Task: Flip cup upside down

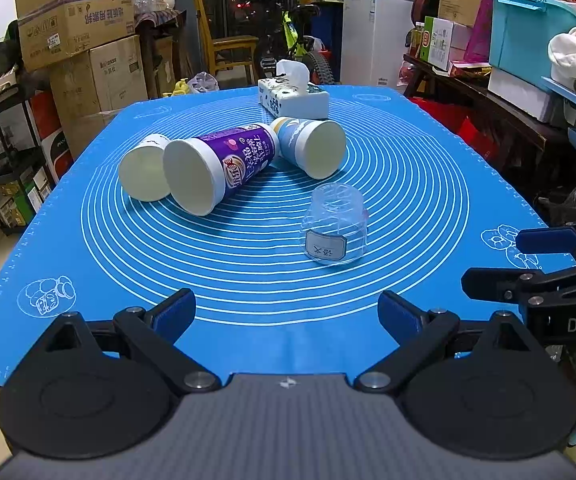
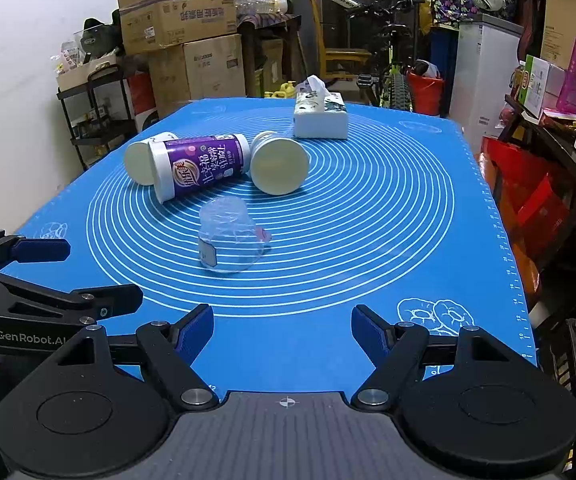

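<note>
A clear plastic cup (image 1: 334,224) with a small label stands upside down on the blue mat (image 1: 248,280), mouth on the mat; it also shows in the right wrist view (image 2: 228,234). My left gripper (image 1: 287,314) is open and empty, back from the cup near the mat's front edge. My right gripper (image 2: 282,330) is open and empty, also back from the cup. Each gripper shows in the other's view, the right gripper (image 1: 528,260) at the right edge and the left gripper (image 2: 64,276) at the left edge.
Three paper cups lie on their sides beyond the clear cup: a purple one (image 1: 218,164), a white one (image 1: 146,168) and a blue-white one (image 1: 310,146). A tissue box (image 1: 292,94) stands at the far edge. Cardboard boxes, shelves and a bicycle surround the table.
</note>
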A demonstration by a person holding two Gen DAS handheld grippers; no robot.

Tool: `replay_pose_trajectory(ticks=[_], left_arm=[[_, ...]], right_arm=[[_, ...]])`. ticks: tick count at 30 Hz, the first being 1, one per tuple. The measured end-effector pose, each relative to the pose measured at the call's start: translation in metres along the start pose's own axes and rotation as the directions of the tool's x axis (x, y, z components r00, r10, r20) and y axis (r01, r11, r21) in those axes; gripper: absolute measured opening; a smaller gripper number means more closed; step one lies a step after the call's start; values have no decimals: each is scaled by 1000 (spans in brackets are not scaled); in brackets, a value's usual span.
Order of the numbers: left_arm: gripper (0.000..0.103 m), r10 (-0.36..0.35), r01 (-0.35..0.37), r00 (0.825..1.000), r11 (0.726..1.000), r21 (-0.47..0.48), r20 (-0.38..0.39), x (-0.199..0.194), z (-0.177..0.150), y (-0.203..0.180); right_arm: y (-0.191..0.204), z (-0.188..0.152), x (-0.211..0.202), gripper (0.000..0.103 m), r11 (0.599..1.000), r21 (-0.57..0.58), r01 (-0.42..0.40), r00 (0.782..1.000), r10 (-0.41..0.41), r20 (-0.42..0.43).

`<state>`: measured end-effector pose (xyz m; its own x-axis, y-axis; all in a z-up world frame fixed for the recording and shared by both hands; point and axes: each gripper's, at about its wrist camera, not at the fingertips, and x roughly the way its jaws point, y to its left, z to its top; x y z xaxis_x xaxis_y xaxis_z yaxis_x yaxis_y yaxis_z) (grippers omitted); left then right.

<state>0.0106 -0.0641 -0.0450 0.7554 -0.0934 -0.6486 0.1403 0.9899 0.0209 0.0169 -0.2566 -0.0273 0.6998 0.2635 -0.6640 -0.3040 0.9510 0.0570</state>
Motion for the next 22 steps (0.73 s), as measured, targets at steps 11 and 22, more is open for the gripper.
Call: replay_pose_trajectory(ticks=[11, 22], left_arm=[[97, 0, 0, 1000, 1000, 0, -1, 0, 0, 0], [97, 9, -9, 1000, 1000, -2, -7, 2, -2, -2]], right_arm=[[-1, 0, 0, 80, 1000, 3, 1, 1000, -1, -2], [-8, -3, 3, 80, 1000, 16, 2, 1000, -2, -10]])
